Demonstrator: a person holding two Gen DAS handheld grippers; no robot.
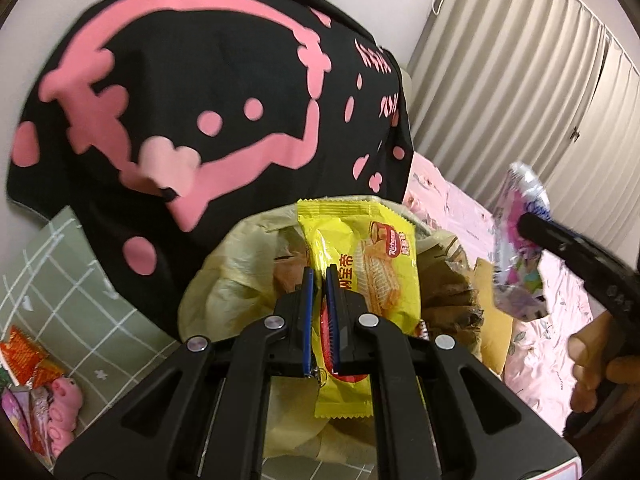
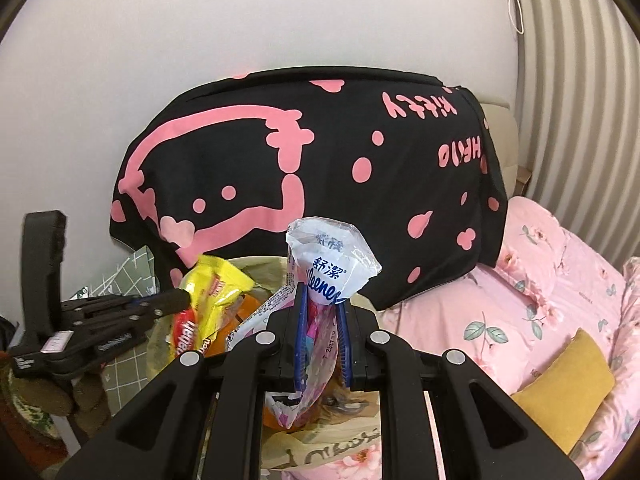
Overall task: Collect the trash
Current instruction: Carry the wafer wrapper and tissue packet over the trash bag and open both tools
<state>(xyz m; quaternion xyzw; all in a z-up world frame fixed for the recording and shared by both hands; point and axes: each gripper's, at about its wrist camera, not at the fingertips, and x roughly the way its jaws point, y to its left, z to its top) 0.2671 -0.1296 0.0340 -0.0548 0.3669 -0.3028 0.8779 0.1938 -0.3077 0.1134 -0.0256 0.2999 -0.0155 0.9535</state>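
Note:
My left gripper (image 1: 320, 274) is shut on a yellow snack wrapper (image 1: 360, 248) and holds it over an open trash bag (image 1: 224, 280) full of wrappers. The wrapper also shows in the right wrist view (image 2: 212, 284), with the left gripper (image 2: 176, 300) at the left. My right gripper (image 2: 322, 300) is shut on a crumpled white Kleenex tissue pack (image 2: 332, 268), held above the same trash bag (image 2: 256, 270). In the left wrist view the right gripper (image 1: 528, 224) holds that pack (image 1: 516, 240) at the right of the bag.
A black and pink Hello Kitty cloth (image 2: 320, 168) hangs behind the bag. A pink floral bedspread (image 2: 540, 300) with a mustard cushion (image 2: 568, 376) lies to the right. More wrappers and a pink toy (image 1: 64, 408) lie on a green grid sheet (image 1: 68, 280) at the left.

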